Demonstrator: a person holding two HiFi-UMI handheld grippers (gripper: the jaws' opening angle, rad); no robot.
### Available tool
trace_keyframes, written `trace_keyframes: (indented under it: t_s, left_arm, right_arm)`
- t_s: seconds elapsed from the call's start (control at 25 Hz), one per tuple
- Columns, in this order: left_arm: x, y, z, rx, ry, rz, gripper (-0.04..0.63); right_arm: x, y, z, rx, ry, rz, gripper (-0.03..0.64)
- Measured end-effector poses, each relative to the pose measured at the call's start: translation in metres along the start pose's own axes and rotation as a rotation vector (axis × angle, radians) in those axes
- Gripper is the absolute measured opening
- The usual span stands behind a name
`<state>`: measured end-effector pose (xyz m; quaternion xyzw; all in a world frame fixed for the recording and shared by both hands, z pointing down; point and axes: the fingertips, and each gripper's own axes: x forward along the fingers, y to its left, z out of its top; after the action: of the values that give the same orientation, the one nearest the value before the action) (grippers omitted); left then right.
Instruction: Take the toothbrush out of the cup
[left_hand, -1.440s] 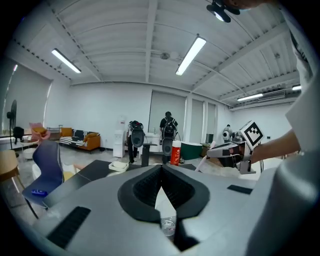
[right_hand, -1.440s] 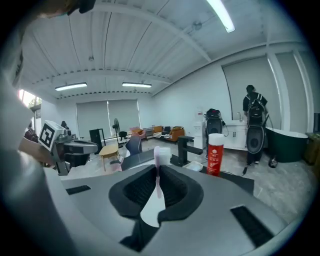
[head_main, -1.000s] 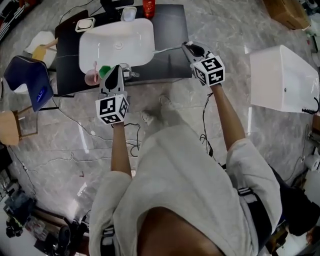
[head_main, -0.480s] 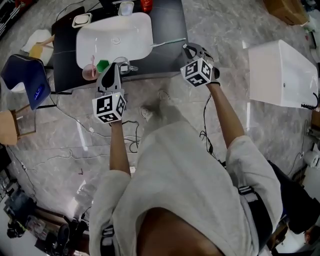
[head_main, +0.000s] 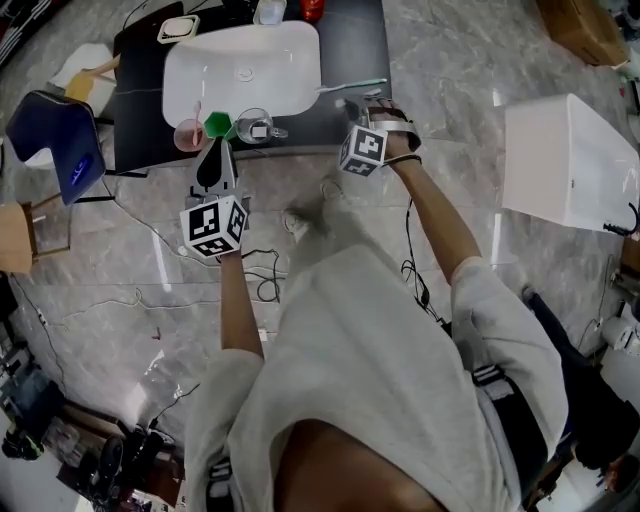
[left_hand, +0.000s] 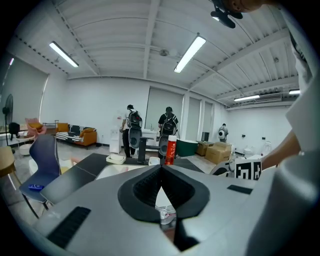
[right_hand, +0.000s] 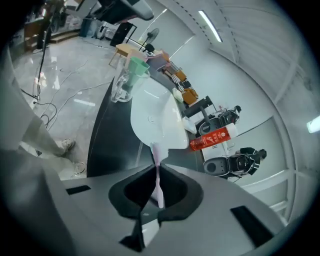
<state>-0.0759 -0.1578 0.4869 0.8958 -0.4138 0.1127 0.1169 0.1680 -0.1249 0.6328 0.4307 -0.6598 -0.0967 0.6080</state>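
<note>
right gripper (head_main: 349, 104) holding toothbrush (head_main: 366, 84), white basin (head_main: 275, 60) alongside

Straight beyond the jaws of the left gripper (left_hand: 161, 169), a glossy white oval basin (head_main: 240, 60) sits on the black rectangular table (head_main: 345, 50). It lies up and to the left of the jaws of the right gripper (right_hand: 156, 163). A red bottle (right_hand: 212, 137) stands at the far edge, past the basin. A blue plastic chair (head_main: 50, 145) is well left of the left jaws. A big white box (head_main: 565, 160) is well right of the right jaws, on the grey marble floor (head_main: 450, 60).
</note>
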Motion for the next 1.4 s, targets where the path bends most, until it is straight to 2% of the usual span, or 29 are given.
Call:
trace_keyframes:
  t_s: [0.28,0.56,0.76,0.88,0.96,1.04,1.16,1.28,1.4]
  left_arm:
    - [-0.007,0.014,-0.008,-0.017,0.013,0.040,0.025]
    - [-0.004,0.020,-0.012,-0.022,0.017,0.055,0.025]
    - [-0.005,0.020,-0.013,-0.024,0.018,0.057,0.025]
    - [-0.002,0.018,-0.013,-0.022,0.018,0.052,0.025]
    - [0.001,0.016,-0.011,-0.021,0.014,0.047,0.025]
    - [0.003,0.012,-0.009,-0.018,0.010,0.042,0.025]
    - [0.004,0.008,-0.006,-0.017,0.006,0.036,0.025]
    - [0.005,0.006,-0.005,-0.018,0.004,0.033,0.025]
    - [0.005,0.006,-0.004,-0.017,0.000,0.034,0.025]
  right_arm:
    - [0.033,0.028,0.008,-0.115,0.029,0.082,0.036]
    - [0.050,0.032,0.008,-0.136,0.026,0.111,0.037]
    - [0.051,0.035,0.003,-0.104,0.025,0.129,0.039]
    - [0.050,0.040,-0.001,-0.050,0.021,0.159,0.066]
    - [0.048,0.041,-0.004,-0.018,0.014,0.180,0.123]
    - [0.045,0.038,-0.006,0.025,-0.001,0.188,0.152]
    - [0.036,0.030,-0.010,0.126,-0.027,0.186,0.160]
    - [0.024,0.013,-0.007,0.314,-0.079,0.173,0.160]
    - [0.010,-0.015,0.004,0.567,-0.185,0.151,0.161]
